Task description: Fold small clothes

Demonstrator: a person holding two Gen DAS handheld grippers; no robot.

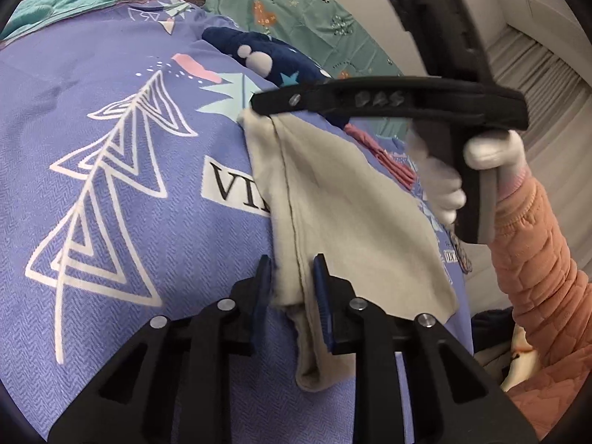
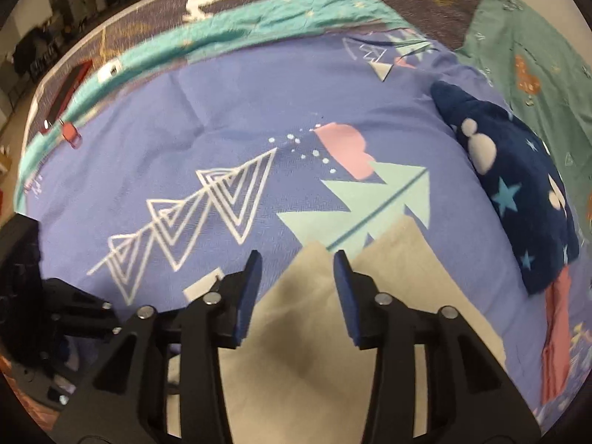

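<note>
A beige garment [image 1: 344, 214] lies on the purple printed bedspread [image 1: 111, 148]. My left gripper [image 1: 292, 277] is open, its blue pads either side of the garment's near edge and seam. My right gripper [image 2: 296, 259] is open over the garment's far corner [image 2: 314, 333]; in the left wrist view it [image 1: 259, 105] reaches in from the right, held by a white-gloved hand. A navy garment with stars [image 2: 518, 192] and a pink cloth [image 2: 555, 333] lie to the right.
A teal blanket [image 2: 259, 26] and a green printed sheet [image 2: 536, 55] border the bedspread. A red clip [image 2: 70, 133] lies at the far left edge. The person's orange quilted sleeve [image 1: 536, 277] is on the right.
</note>
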